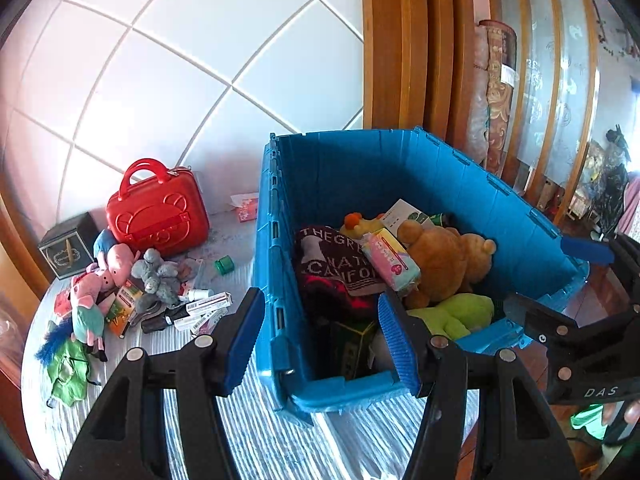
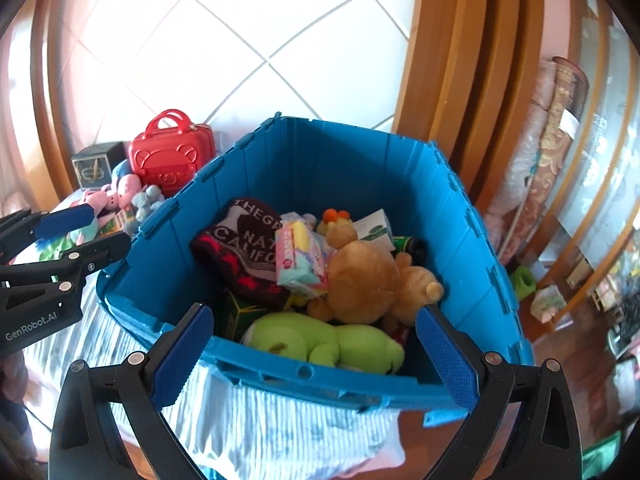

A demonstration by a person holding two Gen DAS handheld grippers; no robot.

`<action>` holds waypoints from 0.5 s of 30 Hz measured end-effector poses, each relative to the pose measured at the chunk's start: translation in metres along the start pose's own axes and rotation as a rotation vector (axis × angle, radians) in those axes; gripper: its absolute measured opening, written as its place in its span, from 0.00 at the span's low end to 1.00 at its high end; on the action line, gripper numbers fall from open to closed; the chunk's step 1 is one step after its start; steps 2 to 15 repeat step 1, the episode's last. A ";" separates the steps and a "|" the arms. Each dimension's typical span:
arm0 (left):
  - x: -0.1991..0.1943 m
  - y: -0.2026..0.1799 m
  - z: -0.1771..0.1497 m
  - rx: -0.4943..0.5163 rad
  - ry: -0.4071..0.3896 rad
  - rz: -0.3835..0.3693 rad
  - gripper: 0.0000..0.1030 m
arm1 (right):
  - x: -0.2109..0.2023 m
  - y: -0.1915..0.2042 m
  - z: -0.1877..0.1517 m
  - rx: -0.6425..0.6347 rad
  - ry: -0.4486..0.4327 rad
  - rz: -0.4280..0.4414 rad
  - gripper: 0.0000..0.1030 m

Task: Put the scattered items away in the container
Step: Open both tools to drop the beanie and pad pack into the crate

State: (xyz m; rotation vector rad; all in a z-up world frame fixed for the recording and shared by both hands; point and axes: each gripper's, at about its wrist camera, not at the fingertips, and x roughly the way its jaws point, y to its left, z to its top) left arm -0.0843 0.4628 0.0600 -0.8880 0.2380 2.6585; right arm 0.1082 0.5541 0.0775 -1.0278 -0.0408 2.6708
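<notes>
The blue bin point(image 1: 268, 240) point(image 2: 304, 372) stands on a striped cloth. It holds a brown teddy bear point(image 1: 444, 264) point(image 2: 368, 276), a green plush point(image 1: 452, 312) point(image 2: 320, 340), a dark lettered cloth point(image 1: 332, 268) and a pastel pack point(image 2: 298, 260). Left of the bin lie a red case point(image 1: 158, 216), a pink pig plush point(image 1: 104, 276), a grey plush point(image 1: 156, 276) and several small boxes point(image 1: 204, 308). My left gripper point(image 1: 320, 344) point(image 2: 84, 236) hangs open over the bin's near left corner, empty. My right gripper point(image 2: 316, 360) point(image 1: 560, 284) stands wide open above the near rim, holding nothing.
A dark box point(image 1: 68, 248), a green cloth point(image 1: 68, 368), a green cup point(image 1: 224, 266) and a pink tissue box point(image 1: 246, 206) also lie on the striped cloth. Wooden frames point(image 1: 396, 44) and rolled rugs point(image 1: 492, 92) stand behind and right of the bin. White tiles cover the wall.
</notes>
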 end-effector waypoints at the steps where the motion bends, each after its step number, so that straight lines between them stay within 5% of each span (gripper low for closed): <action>1: -0.003 0.001 -0.001 -0.001 -0.008 0.004 0.57 | -0.001 0.000 -0.001 0.007 -0.002 -0.002 1.00; 15: -0.003 0.001 -0.001 -0.001 -0.008 0.004 0.57 | -0.001 0.000 -0.001 0.007 -0.002 -0.002 1.00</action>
